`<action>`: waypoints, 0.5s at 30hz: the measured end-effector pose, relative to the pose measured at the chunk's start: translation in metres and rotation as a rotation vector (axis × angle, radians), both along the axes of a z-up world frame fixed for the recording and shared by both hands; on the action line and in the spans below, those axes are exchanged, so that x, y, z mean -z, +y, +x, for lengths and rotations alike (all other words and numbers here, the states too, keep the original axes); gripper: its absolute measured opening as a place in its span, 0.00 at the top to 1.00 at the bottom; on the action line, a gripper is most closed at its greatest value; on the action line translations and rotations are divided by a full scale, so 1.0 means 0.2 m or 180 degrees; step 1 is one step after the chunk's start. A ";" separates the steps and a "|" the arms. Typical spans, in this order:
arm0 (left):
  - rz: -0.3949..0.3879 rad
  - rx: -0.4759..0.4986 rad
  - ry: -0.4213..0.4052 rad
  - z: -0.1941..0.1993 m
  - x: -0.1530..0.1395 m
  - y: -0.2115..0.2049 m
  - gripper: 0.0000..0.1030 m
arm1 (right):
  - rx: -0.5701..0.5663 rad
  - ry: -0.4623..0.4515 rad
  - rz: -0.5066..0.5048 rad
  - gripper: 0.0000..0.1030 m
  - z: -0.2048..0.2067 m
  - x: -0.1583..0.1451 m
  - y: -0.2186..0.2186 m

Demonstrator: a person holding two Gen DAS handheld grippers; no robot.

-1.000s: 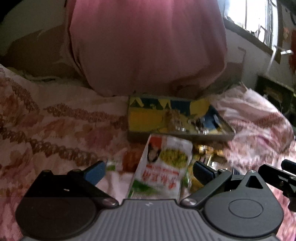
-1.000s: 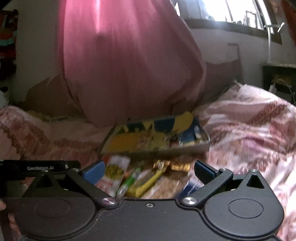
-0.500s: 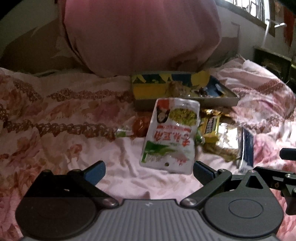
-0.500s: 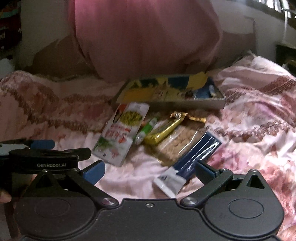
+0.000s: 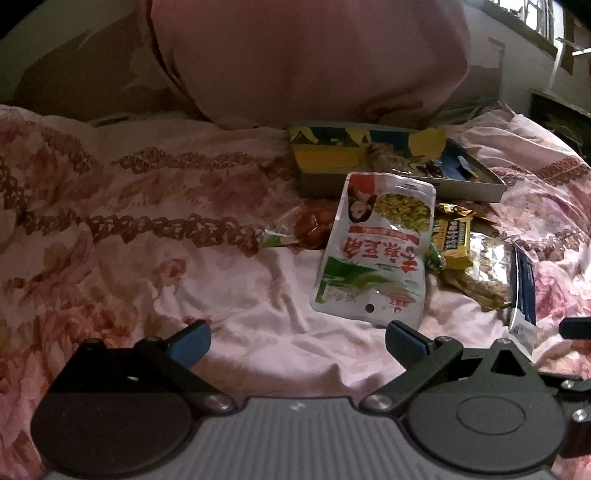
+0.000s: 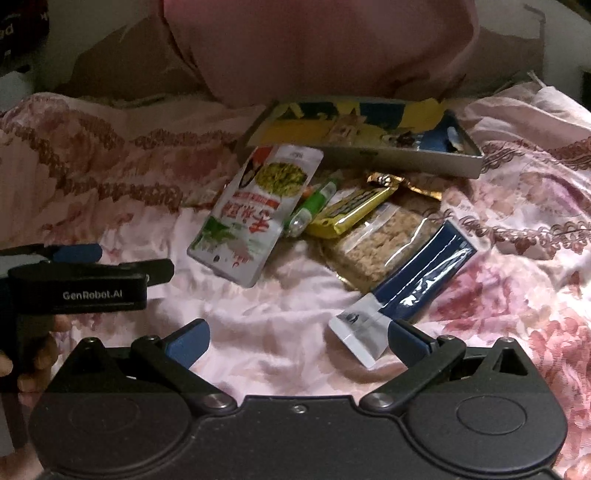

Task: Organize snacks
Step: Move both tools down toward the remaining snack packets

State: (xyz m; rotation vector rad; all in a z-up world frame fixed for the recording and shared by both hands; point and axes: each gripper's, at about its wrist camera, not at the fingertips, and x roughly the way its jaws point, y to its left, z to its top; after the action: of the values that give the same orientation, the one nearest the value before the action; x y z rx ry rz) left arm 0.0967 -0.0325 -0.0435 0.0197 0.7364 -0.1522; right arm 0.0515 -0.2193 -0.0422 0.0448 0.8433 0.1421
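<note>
Several snack packets lie on a pink floral bedspread [image 5: 155, 236]. A white-and-green pouch [image 5: 373, 251] [image 6: 255, 210] is nearest the left. Beside it lie a green tube [image 6: 314, 206], a yellow bar [image 6: 351, 214] [image 5: 454, 240], a clear pack of crisp cakes [image 6: 380, 243] [image 5: 484, 273] and a dark blue packet [image 6: 413, 291] [image 5: 522, 295]. An orange candy [image 5: 310, 229] lies left of the pouch. A shallow tin tray [image 5: 461, 190] [image 6: 406, 162] with a yellow-blue lining sits behind them. My left gripper [image 5: 297, 343] is open and empty, short of the pouch. My right gripper [image 6: 297, 341] is open and empty, its right finger by the blue packet.
A large pink cushion [image 5: 314, 59] [image 6: 325, 44] stands behind the tray against the wall. The left gripper's body [image 6: 77, 288] shows at the left of the right wrist view. A window [image 5: 532, 18] is at the far right.
Both grippers have pulled back and tilted down toward the bed, so the snack pile now shows in full. Nothing on the bed has moved. Both stay open.
</note>
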 end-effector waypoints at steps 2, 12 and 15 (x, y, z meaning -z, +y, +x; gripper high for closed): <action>-0.0022 -0.0022 0.0019 0.01 0.00 0.00 0.00 | -0.0017 0.0032 0.0007 0.01 0.01 0.01 0.00; -0.0057 -0.0022 0.0069 0.04 0.01 0.00 0.00 | -0.0049 0.0118 0.0024 0.01 0.03 0.03 0.01; -0.0001 0.0057 0.0054 0.06 0.00 -0.02 0.01 | -0.0028 0.0157 0.0053 0.01 0.04 0.03 0.00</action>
State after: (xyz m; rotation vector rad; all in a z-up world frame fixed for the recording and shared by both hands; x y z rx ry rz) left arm 0.1084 -0.0358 -0.0430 0.0247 0.7533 -0.1697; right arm 0.0602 -0.2191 -0.0488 0.0604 0.8916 0.1568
